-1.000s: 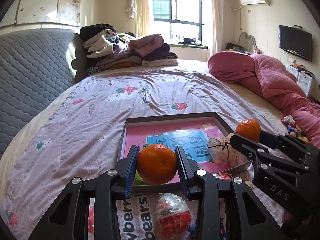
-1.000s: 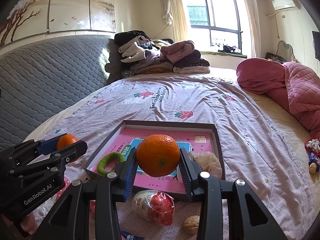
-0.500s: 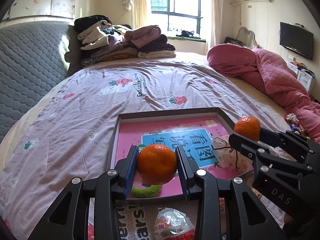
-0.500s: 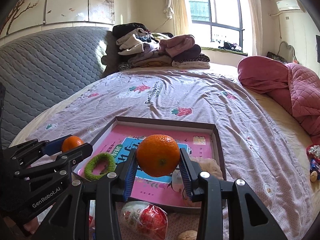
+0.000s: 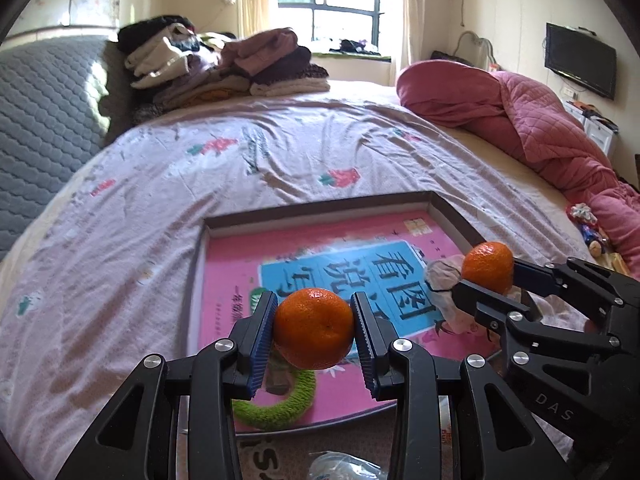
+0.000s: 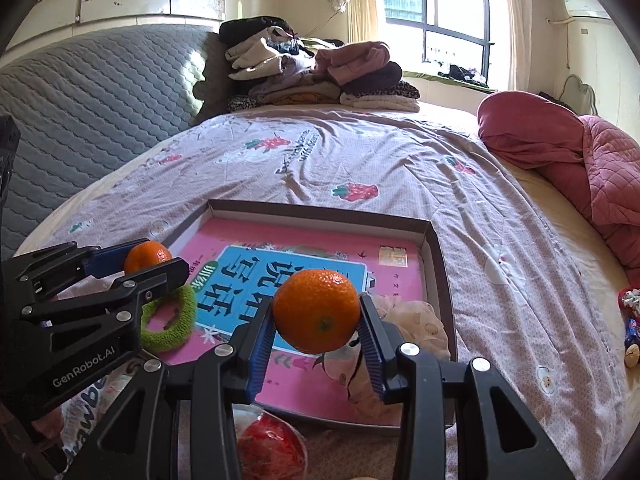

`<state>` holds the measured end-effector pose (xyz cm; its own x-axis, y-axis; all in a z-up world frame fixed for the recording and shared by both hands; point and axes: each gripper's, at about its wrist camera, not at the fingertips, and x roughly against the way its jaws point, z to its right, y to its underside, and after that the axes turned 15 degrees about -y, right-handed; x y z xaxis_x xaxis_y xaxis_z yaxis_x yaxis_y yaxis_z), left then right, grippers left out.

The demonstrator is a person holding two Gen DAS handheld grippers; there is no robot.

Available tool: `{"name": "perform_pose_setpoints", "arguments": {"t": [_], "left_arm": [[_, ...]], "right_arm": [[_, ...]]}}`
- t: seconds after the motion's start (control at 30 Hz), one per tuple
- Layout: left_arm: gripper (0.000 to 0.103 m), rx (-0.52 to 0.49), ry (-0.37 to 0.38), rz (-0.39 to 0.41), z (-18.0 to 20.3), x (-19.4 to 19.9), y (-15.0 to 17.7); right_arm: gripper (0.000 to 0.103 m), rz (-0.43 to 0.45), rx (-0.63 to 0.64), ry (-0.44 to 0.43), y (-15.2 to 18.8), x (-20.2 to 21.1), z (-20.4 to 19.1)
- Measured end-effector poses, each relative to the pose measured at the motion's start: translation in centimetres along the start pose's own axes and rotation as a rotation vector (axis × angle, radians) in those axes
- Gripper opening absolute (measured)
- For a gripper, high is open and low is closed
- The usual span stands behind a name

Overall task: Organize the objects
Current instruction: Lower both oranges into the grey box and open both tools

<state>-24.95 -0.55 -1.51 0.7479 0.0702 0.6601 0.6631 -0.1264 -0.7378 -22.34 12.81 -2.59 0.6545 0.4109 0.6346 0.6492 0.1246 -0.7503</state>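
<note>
My left gripper is shut on an orange and holds it above the near left corner of a shallow cardboard box lined with a pink book. My right gripper is shut on a second orange above the box's near right part. Each gripper shows in the other's view, the right one and the left one. A green fuzzy ring and a crumpled cloth pouch lie in the box.
The box lies on a bed with a lilac strawberry-print sheet. A red wrapped snack lies in front of the box. A pink quilt is heaped at right, folded clothes at the back, small toys at far right.
Both grippers have moved forward over the box with their oranges still held. The green ring and the box now sit closer under the fingers.
</note>
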Motion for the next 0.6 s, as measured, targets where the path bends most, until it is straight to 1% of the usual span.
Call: {"name": "perform_pose_setpoints", "arguments": {"t": [0.13, 0.2, 0.3, 0.4, 0.5, 0.6], "left_arm": [[0.039, -0.008, 0.048, -0.054, 0.5, -1.5, 0.4], [0.039, -0.015, 0.057, -0.08, 0.8, -2.2, 0.6], [0.039, -0.033, 0.057, -0.087, 1.2, -2.7, 0.9], [0.039, -0.041, 0.084, -0.111, 1.4, -3.3, 1.1], [0.039, -0.071, 0.078, -0.116, 2.0, -3.5, 1.3], [0.039, -0.08, 0.102, -0.132, 2.2, -3.8, 1.4]], "right_arm": [[0.041, -0.031, 0.004, 0.005, 0.1, -1.0, 0.3], [0.041, -0.051, 0.007, 0.012, 0.3, -1.6, 0.4], [0.041, -0.076, 0.008, 0.02, 0.4, -2.2, 0.5], [0.041, -0.09, 0.008, 0.02, 0.5, -2.6, 0.8], [0.041, -0.105, 0.013, 0.024, 0.6, -2.9, 0.9], [0.041, -0.123, 0.025, 0.017, 0.7, -3.2, 1.0]]}}
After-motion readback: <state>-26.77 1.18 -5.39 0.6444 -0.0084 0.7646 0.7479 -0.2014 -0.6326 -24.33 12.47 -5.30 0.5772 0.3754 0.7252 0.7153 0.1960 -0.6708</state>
